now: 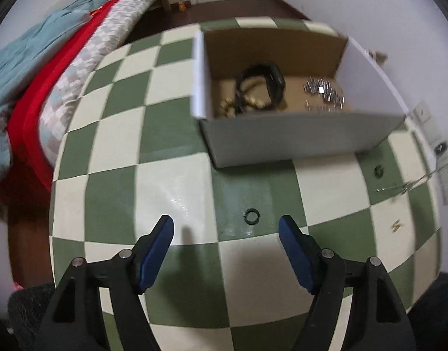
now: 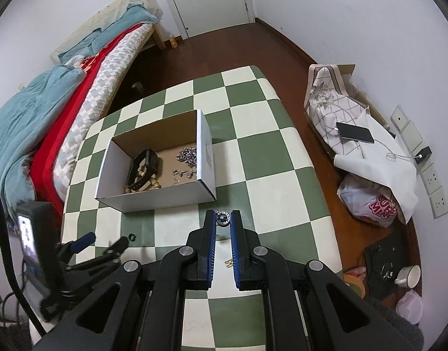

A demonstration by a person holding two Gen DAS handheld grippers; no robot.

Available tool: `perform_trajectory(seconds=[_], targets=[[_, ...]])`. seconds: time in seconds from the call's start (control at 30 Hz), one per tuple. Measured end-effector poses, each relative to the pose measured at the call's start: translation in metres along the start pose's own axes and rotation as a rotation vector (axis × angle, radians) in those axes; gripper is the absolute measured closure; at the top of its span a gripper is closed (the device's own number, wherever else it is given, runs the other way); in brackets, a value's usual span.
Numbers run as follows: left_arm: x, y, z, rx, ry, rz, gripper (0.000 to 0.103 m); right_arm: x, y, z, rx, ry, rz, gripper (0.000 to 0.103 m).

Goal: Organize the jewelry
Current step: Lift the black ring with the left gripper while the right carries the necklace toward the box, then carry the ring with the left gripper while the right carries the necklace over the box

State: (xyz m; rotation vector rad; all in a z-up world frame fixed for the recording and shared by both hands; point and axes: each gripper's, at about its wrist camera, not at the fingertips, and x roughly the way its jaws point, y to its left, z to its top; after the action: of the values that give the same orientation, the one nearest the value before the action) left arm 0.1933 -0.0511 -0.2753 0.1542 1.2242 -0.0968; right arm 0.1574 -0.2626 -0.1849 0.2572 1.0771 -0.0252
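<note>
The left gripper (image 1: 226,228) hangs low over the surface with its jaws spread wide, the blue-padded fingers (image 1: 156,251) angled outward and nothing between them. From the right wrist view it appears at lower left, blurred (image 2: 107,241). The right gripper (image 2: 223,219) points forward and down, its jaws drawn close together, the fingertips pinching a small round dark piece (image 2: 222,218).

Even indoor light, fisheye warping, motion blur
</note>
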Motion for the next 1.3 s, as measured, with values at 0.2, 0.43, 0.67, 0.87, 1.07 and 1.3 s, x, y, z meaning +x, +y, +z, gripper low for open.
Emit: perform_trajectory(seconds=[0.2,0.43,0.67,0.87,1.07,1.3], targets=[[0.006,-0.013,-0.002,0.028,-0.009,-0.037,0.087,0.007,0.000,0.002,-0.004,0.010,-0.008,0.093],[0.005,-0.019,0.000,0.038,-0.002,-0.022,0.103,0.006,0.002,0.004,-0.008,0.002,-0.010,0.093],[-0.014,-0.015,-0.001,0.021,-0.034,-0.040,0.103,-0.006,0.007,0.006,-0.021,-0.018,-0.002,0.093],[-0.047,0.011,0.003,-0.040,-0.095,-0.083,0.103,-0.023,0.012,0.008,-0.023,-0.049,0.010,0.093],[-0.051,0.037,0.007,-0.118,-0.096,-0.143,0.098,-0.031,0.010,0.009,-0.012,-0.070,0.020,0.093],[-0.010,0.013,0.012,-0.091,-0.052,-0.082,0.035,-0.019,0.009,0.006,-0.001,-0.045,0.015,0.093]])
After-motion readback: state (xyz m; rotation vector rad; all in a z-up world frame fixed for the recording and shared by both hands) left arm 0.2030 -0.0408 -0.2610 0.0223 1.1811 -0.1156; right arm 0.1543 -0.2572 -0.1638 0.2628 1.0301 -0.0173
